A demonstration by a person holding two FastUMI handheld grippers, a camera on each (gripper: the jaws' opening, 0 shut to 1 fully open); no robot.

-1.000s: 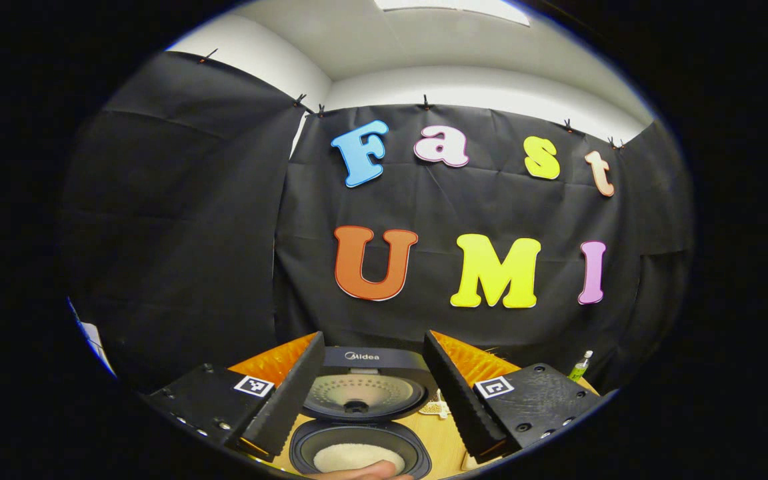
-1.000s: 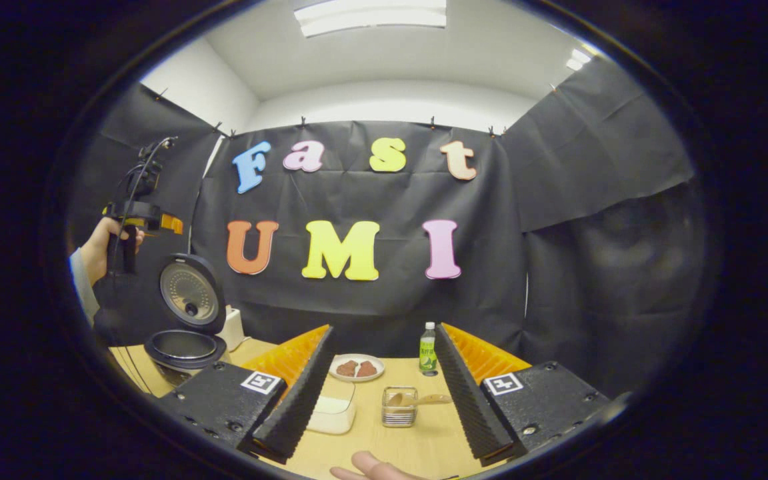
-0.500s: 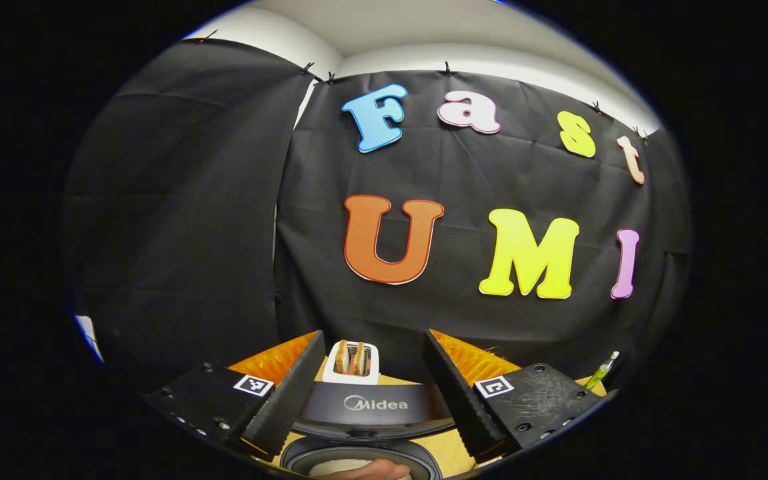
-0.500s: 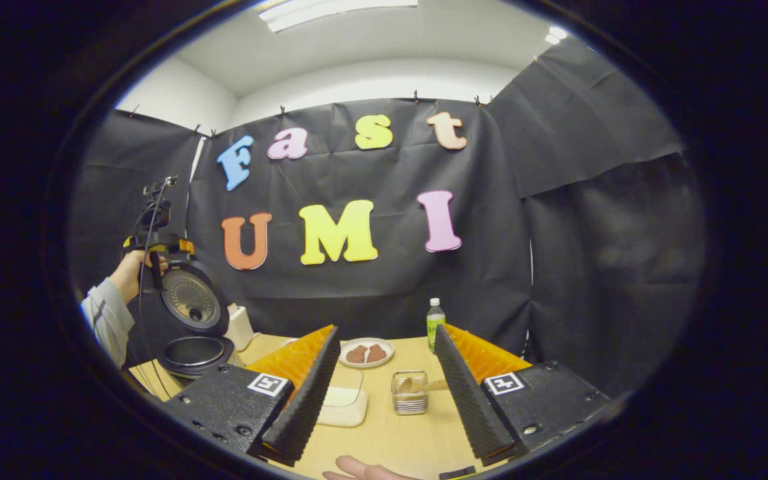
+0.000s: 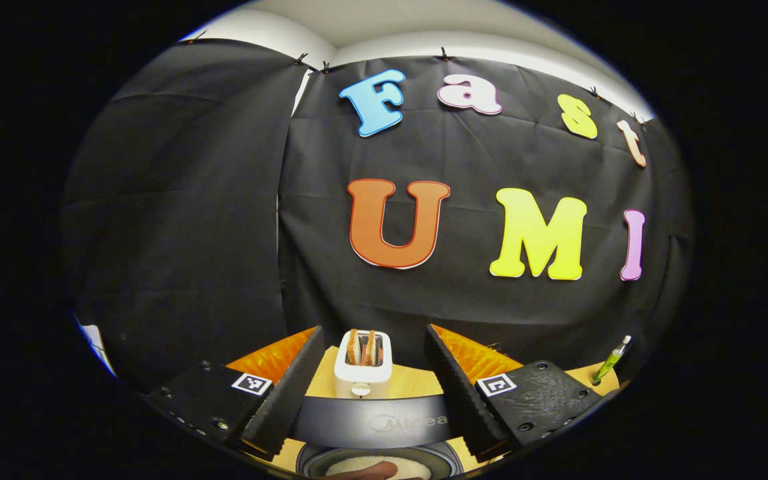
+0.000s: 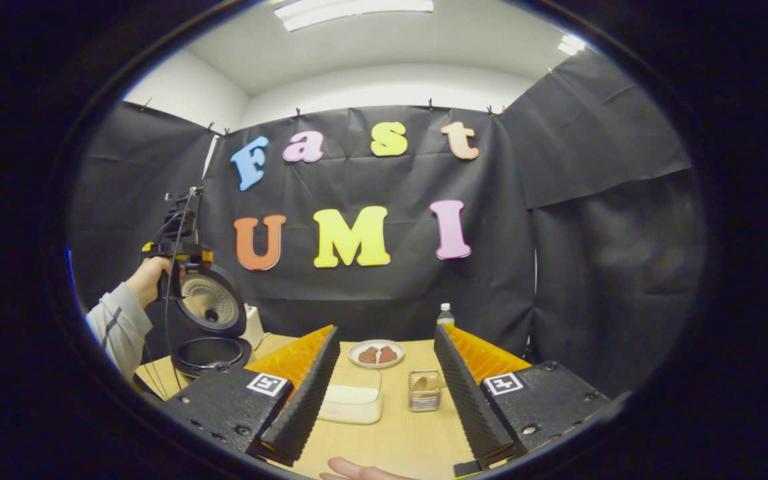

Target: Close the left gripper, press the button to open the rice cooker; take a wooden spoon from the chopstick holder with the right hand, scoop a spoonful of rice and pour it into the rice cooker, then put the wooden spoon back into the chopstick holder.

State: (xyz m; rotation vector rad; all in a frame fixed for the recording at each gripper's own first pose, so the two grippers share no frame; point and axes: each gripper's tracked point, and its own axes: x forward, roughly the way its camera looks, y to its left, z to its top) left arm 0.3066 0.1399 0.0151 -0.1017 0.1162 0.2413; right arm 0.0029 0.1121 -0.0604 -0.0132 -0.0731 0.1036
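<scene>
The rice cooker (image 6: 209, 350) stands open at the table's left, its lid (image 6: 212, 305) raised. A person's hand holds my left gripper (image 6: 181, 250) just above and behind that lid. In the left gripper view my left gripper (image 5: 374, 337) is open, looking over the lid's top edge (image 5: 371, 421); the pot with white rice (image 5: 377, 467) lies below. My right gripper (image 6: 384, 333) is open above the table. Between its fingers I see the clear chopstick holder (image 6: 425, 393) with the wooden spoon (image 6: 422, 383) in it, and beside it a white rice box (image 6: 354, 404).
A white toaster (image 5: 363, 365) with bread slices stands behind the cooker. A plate of brown food (image 6: 376, 354) and a green bottle (image 6: 446, 315) sit at the back of the wooden table (image 6: 397, 440). A fingertip (image 6: 357, 471) shows at the bottom edge.
My left gripper has come down and forward over the cooker's lid, so the lid's inside is gone from its view and the toaster appears. The right gripper shifted slightly, staying open.
</scene>
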